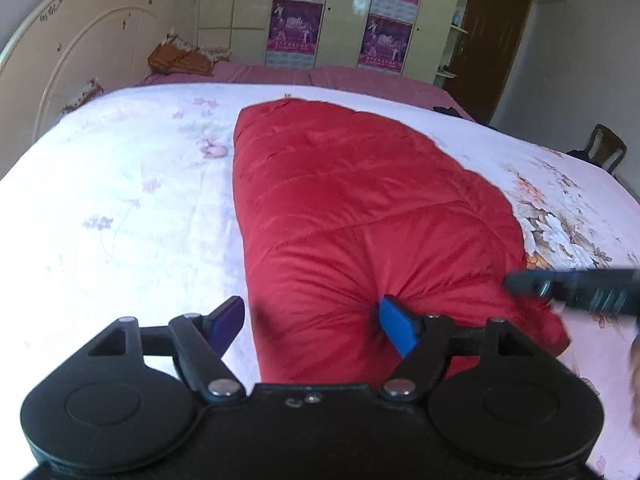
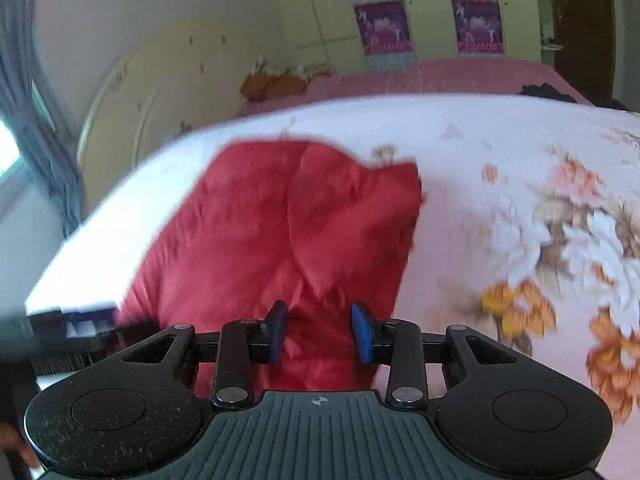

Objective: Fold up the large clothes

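A puffy red quilted jacket (image 1: 360,216) is lying on the floral bed (image 1: 120,184), soft and slippery; left gripper (image 1: 312,326) is spread wide, right gripper (image 2: 320,332) half-closed, neither clearly pinching its near hem

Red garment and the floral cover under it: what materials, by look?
Red garment: looks like smooth synthetic shell, slight sheen, padded; stitched quilt lines and puffy folds suggest a down-style coat, fill unconfirmed.
Floral cover: looks like matte woven cotton-type cloth with printed flowers; soft wrinkles, no gloss.
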{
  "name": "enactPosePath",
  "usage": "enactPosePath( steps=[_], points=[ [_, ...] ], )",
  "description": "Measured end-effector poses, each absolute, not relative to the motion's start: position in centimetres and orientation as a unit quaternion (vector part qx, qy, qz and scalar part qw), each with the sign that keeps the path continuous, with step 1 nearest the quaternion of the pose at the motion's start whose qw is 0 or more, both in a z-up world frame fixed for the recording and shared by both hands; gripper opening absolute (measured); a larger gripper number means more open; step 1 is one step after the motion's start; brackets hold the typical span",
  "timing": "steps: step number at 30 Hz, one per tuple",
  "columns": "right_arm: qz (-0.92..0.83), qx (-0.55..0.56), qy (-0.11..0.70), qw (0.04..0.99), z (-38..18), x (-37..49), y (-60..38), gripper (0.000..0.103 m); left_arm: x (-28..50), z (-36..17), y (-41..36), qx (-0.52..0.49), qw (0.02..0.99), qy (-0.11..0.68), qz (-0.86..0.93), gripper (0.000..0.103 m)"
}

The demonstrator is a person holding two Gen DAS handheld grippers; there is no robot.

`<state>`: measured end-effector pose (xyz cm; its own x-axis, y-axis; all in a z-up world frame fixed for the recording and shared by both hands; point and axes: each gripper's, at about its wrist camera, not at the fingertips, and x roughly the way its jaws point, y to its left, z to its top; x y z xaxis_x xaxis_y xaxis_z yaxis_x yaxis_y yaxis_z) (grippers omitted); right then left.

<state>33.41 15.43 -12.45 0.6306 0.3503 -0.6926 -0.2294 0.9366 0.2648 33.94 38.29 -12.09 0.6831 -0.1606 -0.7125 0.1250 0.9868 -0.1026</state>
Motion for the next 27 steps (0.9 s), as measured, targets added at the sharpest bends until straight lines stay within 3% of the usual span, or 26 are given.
enactPosePath(
  steps=[8, 12, 16, 18, 19, 23, 25, 27],
  points=[
    [0.160, 0.054, 0.429, 0.888, -15.7, 35.1, 16.1, 0.038, 33.7, -12.1, 37.5, -0.011, 0.920, 0.387, -0.058, 0.076],
    [0.146, 0.049, 0.435, 0.887, -16.3, 35.3, 15.4, 0.063, 33.3, -11.5, 37.2, -0.007, 0.922, 0.386, -0.037, 0.082],
    [0.150, 0.056, 0.452, 0.877, -16.1, 35.9, 14.8, 0.064, 32.2, -10.7, 36.8, -0.011, 0.921, 0.389, -0.009, 0.097],
    [0.138, 0.022, 0.451, 0.882, -15.6, 35.8, 15.5, 0.073, 31.3, -10.2, 36.5, -0.010, 0.921, 0.391, 0.003, 0.102],
    [0.127, 0.004, 0.448, 0.885, -15.0, 35.8, 15.8, 0.078, 30.8, -10.0, 36.2, -0.006, 0.920, 0.392, 0.011, 0.103],
    [0.114, 0.004, 0.414, 0.903, -12.4, 33.4, 15.2, 0.081, 28.3, -8.8, 35.5, -0.003, 0.916, 0.401, 0.033, 0.103],
    [0.120, 0.019, 0.396, 0.910, -11.1, 31.4, 14.3, 0.094, 27.1, -8.1, 35.1, 0.002, 0.911, 0.409, 0.054, 0.103],
    [0.128, 0.026, 0.381, 0.915, -9.7, 29.3, 13.6, 0.095, 25.5, -7.3, 34.6, 0.006, 0.909, 0.411, 0.066, 0.103]
  ],
)
